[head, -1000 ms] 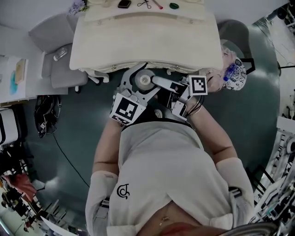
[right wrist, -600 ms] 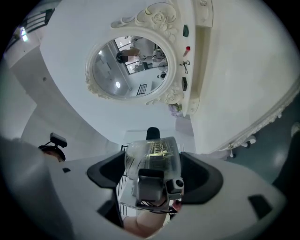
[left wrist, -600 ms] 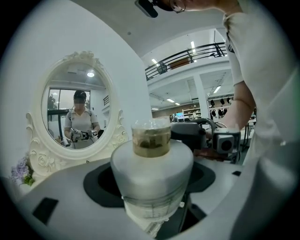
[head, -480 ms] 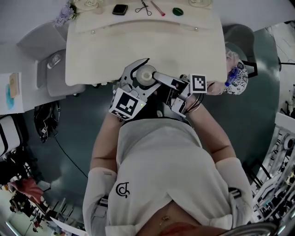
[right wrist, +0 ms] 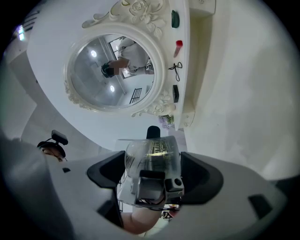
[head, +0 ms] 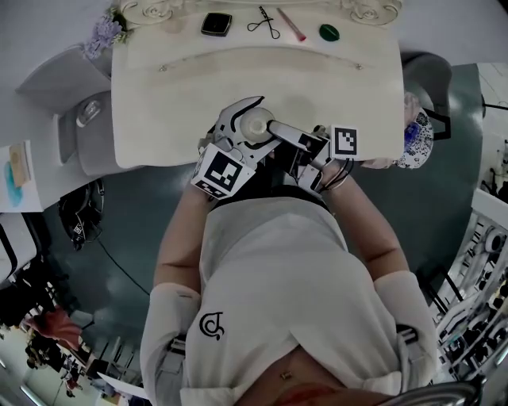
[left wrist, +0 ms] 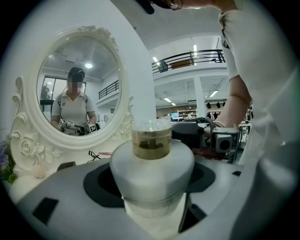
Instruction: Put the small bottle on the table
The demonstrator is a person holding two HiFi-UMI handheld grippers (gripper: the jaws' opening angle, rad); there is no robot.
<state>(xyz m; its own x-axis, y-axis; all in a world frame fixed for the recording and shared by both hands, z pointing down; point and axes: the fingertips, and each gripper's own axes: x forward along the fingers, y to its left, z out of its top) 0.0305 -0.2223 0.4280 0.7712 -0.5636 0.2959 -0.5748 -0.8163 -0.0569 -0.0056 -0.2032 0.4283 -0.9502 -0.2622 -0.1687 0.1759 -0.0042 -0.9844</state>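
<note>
Head view: the person's arms (head: 178,238) reach forward, side by side. Over the near edge of the cream tabletop (head: 159,103), the left gripper (head: 243,119) squeezes the small bottle (head: 255,125) by its round white body. The right gripper (head: 275,130) pinches its clear cap (right wrist: 152,157). Behind stands an oval mirror (left wrist: 79,89).

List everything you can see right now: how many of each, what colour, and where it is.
small bottle: one, white with a clear cap, held over the table's front part
table: one, cream, ahead of the person
mirror: one, ornate white frame, at the table's back
flat case: one, black, back of the table
scissor-like tool: one, dark, right of the case
stick: one, pink, right of the tool
round item: one, green, back right
flowers: one bunch, purple, back left corner
chair: one, grey, left of the table
left gripper: around the bottle's body
right gripper: on the cap
shirt: white
</note>
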